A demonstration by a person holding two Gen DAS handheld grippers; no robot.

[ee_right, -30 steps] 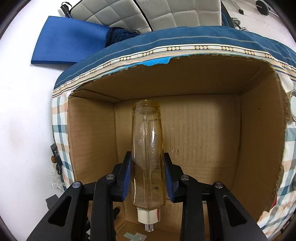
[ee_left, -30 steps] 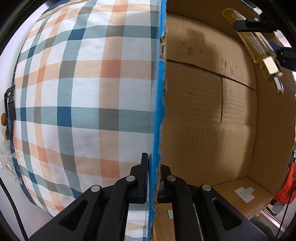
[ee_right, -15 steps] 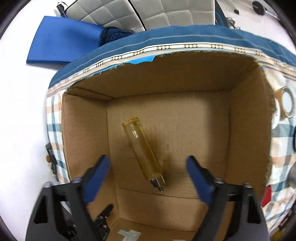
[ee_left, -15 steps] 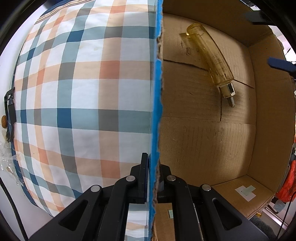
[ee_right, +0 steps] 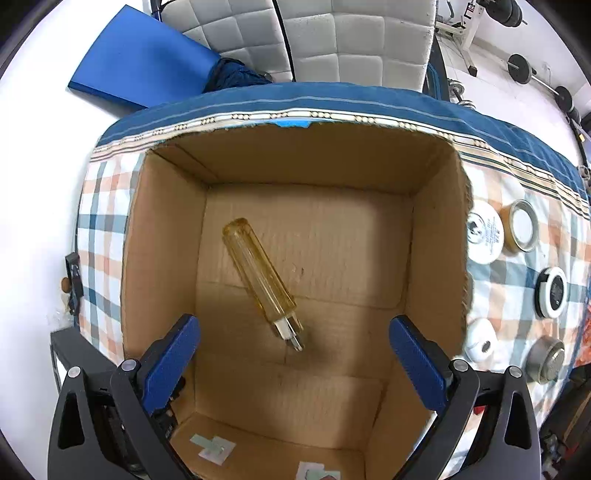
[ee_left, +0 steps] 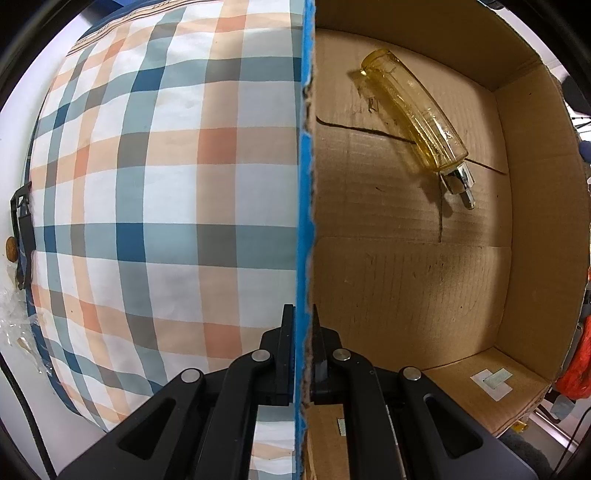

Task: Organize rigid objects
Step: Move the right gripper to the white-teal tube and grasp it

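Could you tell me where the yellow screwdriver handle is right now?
The yellow handle lies diagonally on the cardboard box floor, left of centre, beyond the open right gripper.

In the right wrist view, the bottle (ee_right: 260, 278) lies inside the box (ee_right: 436, 258), nozzle toward five o'clock (on the floor flaps). At three o'clock, jars (ee_right: 484, 236) sit on the tablecloth (ee_right: 517, 295).

Plaid tablecloth (ee_right: 96, 236) with dark blue border over the table. Blue mat (ee_right: 144, 59) and grey quilted cushion (ee_right: 354, 33) beyond it on the white floor. Dumbbells (ee_right: 524, 70) at far right. Black clip (ee_left: 20, 218) on the cloth's edge.
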